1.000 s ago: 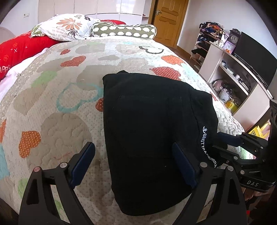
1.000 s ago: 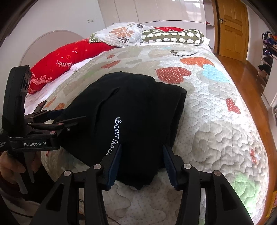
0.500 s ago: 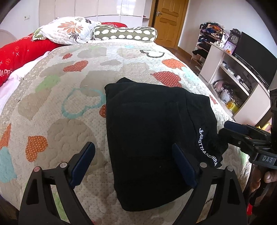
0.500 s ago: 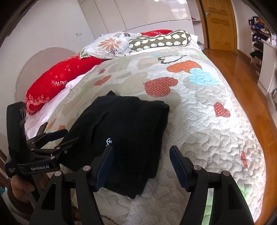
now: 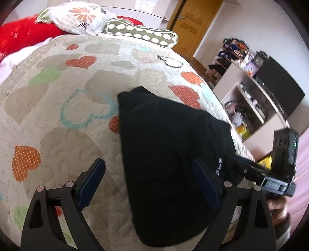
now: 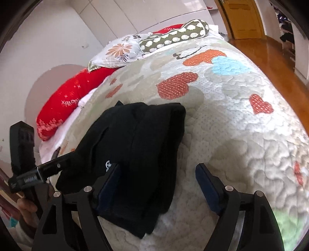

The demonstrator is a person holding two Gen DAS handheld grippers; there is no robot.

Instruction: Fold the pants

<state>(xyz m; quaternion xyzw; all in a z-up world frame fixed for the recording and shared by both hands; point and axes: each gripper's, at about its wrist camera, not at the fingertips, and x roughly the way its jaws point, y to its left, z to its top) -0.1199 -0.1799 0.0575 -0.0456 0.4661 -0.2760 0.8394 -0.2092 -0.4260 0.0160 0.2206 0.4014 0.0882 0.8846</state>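
Note:
Black pants [image 5: 170,146] lie folded into a compact rectangle on the heart-patterned quilt [image 5: 63,108], near the bed's front edge. White lettering shows on their right side. My left gripper [image 5: 148,181] is open, its jaws spread over the pants' near left part, holding nothing. My right gripper [image 6: 157,183] is open and empty, straddling the pants' [image 6: 135,146] near right edge. Each gripper shows in the other's view: the right one in the left wrist view [image 5: 251,168], the left one in the right wrist view [image 6: 58,162].
Pillows [image 6: 119,50] and a red cushion [image 6: 69,100] lie at the bed's head. A shelf unit [image 5: 256,100] with a dark screen stands right of the bed. A wooden door [image 6: 243,17] and wooden floor [image 6: 270,58] lie beyond.
Both grippers pulled back from the pants and tilted. The right gripper opened wider than a second ago. The folded pants stayed in place.

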